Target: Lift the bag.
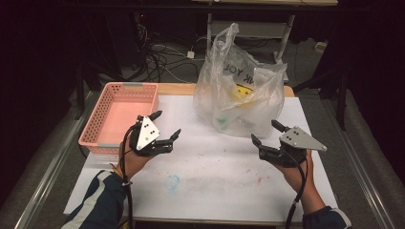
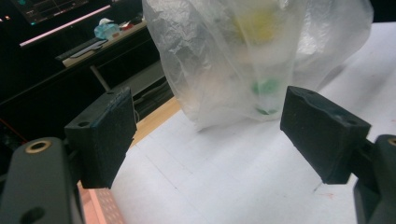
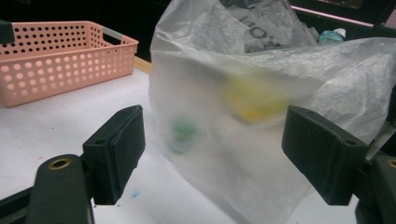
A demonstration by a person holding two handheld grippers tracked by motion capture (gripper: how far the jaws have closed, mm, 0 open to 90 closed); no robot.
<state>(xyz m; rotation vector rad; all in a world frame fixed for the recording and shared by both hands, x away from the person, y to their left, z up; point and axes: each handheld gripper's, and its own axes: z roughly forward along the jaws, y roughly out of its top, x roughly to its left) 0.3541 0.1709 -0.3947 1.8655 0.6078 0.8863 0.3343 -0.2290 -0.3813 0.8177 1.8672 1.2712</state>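
While both claws — left claw [image 1: 165,125] and right claw [image 1: 266,132] — hang released, pinch the plastic bag [image 1: 239,86] at centre frame by its loose rim — gently

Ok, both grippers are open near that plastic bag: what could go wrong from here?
1. The plastic bag is thin and crumpled, so the right gripper might pinch only film and tear or drag it.
2. The items inside are blurred yellow and green shapes, so aiming at one is guesswork.
3. The bag stands loosely and could topple toward the pink basket if the left gripper pushes it.

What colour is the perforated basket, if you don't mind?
Salmon pink basket, clearest in the right gripper view.
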